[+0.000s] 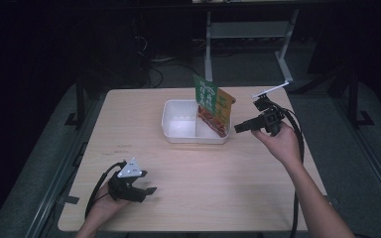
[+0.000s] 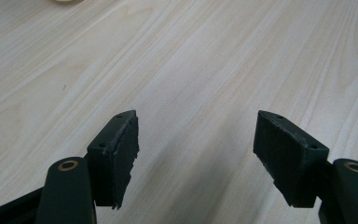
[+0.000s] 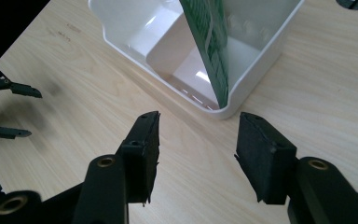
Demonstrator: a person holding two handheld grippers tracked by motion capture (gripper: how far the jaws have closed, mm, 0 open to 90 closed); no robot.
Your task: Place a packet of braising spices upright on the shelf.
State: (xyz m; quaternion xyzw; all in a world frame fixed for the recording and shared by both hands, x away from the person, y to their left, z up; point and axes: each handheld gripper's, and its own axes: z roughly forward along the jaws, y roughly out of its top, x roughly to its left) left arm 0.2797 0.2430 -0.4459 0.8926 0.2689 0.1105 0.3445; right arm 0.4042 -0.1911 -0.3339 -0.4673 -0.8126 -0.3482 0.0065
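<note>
Right gripper [image 3: 196, 154], 2 jaws parted and empty; snack packet [image 3: 209, 51] at 12 o'clock, upright in white tray [image 3: 256, 60]; left gripper [image 1: 146, 190] likewise unclenched, farther off.

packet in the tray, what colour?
The packet is green with an orange-red side, clearest in the high view.

High view looks down from above the bench [image 1: 188, 188]; both gripper views sit close over it, sharing its wood.
</note>
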